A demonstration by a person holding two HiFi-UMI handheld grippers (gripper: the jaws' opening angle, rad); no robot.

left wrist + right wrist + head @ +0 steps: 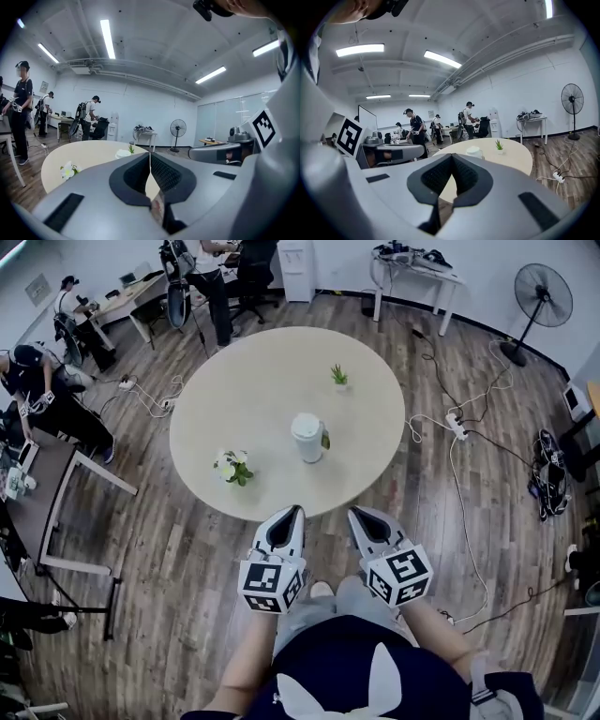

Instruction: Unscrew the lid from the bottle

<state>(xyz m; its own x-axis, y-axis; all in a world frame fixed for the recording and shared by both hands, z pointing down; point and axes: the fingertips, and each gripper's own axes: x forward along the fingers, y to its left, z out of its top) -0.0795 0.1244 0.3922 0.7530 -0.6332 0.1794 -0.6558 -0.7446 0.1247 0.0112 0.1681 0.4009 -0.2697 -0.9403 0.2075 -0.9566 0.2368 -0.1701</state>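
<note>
Both grippers were fully closed, nothing in either. Left gripper: jaw tips met, gap empty. Right gripper: same. They hung side by side just off the near edge of the table, over the floor, tips aimed at the table. Bottle stood upright near the table's middle with its lid on, well apart from both grippers, untouched. Flowers lay left of the bottle, nearer the edge. Small plant stood beyond it.
</note>
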